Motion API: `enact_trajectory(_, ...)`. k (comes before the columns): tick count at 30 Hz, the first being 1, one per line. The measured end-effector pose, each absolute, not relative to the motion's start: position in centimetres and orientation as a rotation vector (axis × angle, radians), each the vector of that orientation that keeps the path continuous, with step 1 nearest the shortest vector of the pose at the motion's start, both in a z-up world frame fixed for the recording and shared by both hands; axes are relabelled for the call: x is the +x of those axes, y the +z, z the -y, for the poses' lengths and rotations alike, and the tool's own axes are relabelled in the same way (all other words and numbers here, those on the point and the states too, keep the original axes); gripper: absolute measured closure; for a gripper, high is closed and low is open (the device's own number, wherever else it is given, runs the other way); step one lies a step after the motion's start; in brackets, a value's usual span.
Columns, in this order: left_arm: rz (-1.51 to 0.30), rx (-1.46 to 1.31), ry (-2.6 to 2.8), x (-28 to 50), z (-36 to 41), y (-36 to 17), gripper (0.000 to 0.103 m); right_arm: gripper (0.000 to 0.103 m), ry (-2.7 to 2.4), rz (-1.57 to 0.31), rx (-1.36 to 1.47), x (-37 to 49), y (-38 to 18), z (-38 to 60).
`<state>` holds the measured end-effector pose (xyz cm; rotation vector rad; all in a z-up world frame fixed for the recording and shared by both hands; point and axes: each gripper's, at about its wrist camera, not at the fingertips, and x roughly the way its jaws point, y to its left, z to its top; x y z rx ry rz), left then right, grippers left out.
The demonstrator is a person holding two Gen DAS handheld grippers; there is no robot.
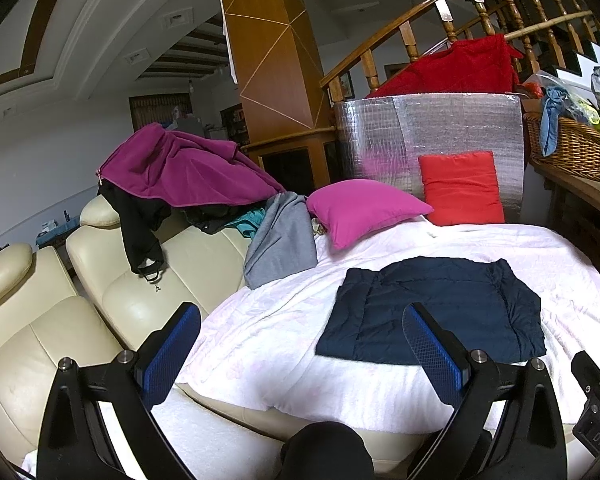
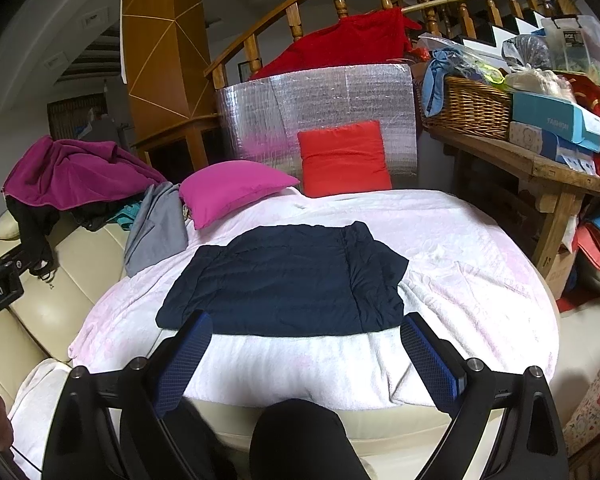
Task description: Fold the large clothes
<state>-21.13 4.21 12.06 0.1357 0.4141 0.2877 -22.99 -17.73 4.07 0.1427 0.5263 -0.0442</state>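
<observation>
Navy quilted puffer jacket (image 1: 432, 312) lies flat on the pale pink blanket (image 1: 284, 320), toward the blanket's near edge and right of its middle in the left wrist view. Already partly folded: roughly rectangular, sleeves tucked in, stitched channels visible. Left gripper (image 1: 302, 344) hovers above the near edge, blue-padded fingers wide apart, holding nothing; its right finger overlaps the jacket's near hem in the picture, contact not certain. Off the blanket's left edge, on the cream leather sofa (image 1: 40, 344), a magenta fleece (image 1: 180, 168) sits piled over a black garment (image 1: 140, 232); a grey garment (image 1: 280, 236) hangs over the blanket's left edge.

Right wrist view: jacket (image 2: 284, 280) sits centred, close to the near edge of the blanket (image 2: 460, 264). Right gripper (image 2: 306, 354) hovers just short of the near hem, fingers spread, empty. Right side of the jacket shows a doubled flap with an uneven edge.

Judgement: light, soft, puffy fill, slick shell; likely to spring back and slide. Best grip probably at the two near hem corners, pinching through both layers.
</observation>
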Motion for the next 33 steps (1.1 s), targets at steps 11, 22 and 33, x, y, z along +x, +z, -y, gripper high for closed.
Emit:
enact_trajectory(11, -0.419, 0.133, 0.289, -21.14, -4.33, 11.93, 0.002, 0.006, -0.041, -0.535, 0.142, -22.97, 3.95, 17.74)
enact_trajectory(22, -0.425, 0.131, 0.289, -21.03, -4.38, 11.76, 0.002, 0.006, -0.044, -0.533, 0.138, -22.89, 3.94, 17.83)
enact_trajectory(33, -0.425, 0.13, 0.292, -21.0, -4.5, 11.66, 0.002, 0.006, -0.041, -0.537, 0.133, -22.76, 3.91, 17.77)
